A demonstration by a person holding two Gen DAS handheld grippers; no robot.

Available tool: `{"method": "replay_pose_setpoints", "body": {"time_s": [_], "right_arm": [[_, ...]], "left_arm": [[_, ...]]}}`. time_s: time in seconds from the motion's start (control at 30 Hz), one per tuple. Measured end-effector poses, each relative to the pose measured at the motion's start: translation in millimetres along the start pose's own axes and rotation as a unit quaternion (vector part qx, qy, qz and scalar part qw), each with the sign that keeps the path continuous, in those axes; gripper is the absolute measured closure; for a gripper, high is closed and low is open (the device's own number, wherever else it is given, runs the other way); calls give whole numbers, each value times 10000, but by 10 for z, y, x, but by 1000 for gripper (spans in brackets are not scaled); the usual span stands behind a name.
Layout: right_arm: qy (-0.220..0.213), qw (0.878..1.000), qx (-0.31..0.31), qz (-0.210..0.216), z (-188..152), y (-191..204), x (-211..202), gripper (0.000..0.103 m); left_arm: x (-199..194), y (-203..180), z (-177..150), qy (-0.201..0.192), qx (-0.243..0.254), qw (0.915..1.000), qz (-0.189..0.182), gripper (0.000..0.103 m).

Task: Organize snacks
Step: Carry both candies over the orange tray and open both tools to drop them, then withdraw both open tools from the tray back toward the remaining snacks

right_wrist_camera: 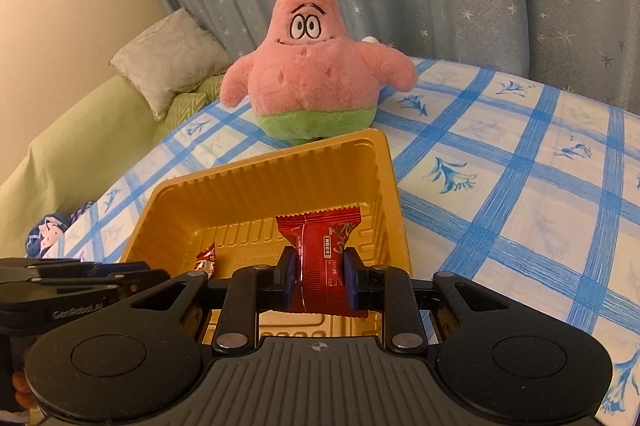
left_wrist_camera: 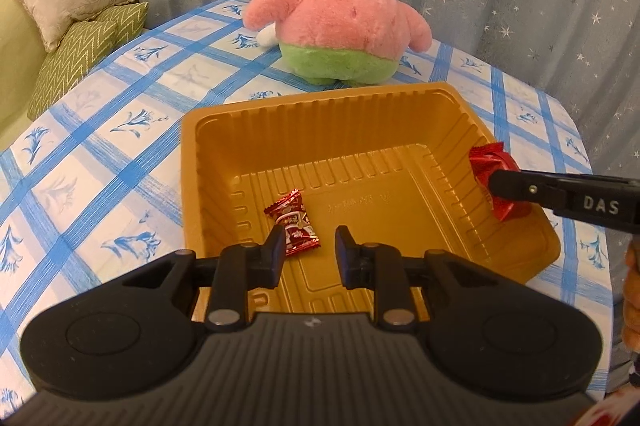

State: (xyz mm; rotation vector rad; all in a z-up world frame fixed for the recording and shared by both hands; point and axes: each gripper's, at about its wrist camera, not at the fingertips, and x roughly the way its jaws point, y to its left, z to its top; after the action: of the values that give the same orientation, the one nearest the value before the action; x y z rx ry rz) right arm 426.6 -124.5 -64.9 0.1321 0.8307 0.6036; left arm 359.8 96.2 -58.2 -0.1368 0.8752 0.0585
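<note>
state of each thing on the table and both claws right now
gold tray: upright on the table, one snack inside
small red candy: lying loose on the tray floor
red snack packet: pinched in the right claw, held over the tray
left claw: open, nothing between its fingers
right claw: shut on the packet
Patrick plush: standing upright behind the tray

Small red candy [left_wrist_camera: 295, 225] flat on gold tray [left_wrist_camera: 256, 138] floor; bigger red snack pkt [right_wrist_camera: 326, 258] upright above tray's right side
</note>
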Motion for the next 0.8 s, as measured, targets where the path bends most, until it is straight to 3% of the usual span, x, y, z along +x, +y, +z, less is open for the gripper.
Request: {"method": "replay_pose_setpoints", "body": {"time_s": [0.23, 0.3, 0.37, 0.43, 0.8], "right_arm": [[-83, 9999, -61, 93, 68, 102, 78, 77], [-116, 9998, -43, 124, 91, 128, 76, 71], [-215, 9997, -56, 106, 103, 148, 51, 50], [-341, 9993, -129, 65, 109, 171, 1, 40], [-379, 9991, 113, 126, -69, 46, -480, 40]], "left_arm": [[-132, 44, -70, -64, -117, 9999, 30, 70], [-176, 65, -100, -70, -174, 9998, 45, 68], [-229, 90, -132, -85, -237, 9997, 37, 67], [-283, 108, -161, -108, -288, 9995, 42, 67], [-726, 205, -377, -233, -587, 9979, 123, 60]]}}
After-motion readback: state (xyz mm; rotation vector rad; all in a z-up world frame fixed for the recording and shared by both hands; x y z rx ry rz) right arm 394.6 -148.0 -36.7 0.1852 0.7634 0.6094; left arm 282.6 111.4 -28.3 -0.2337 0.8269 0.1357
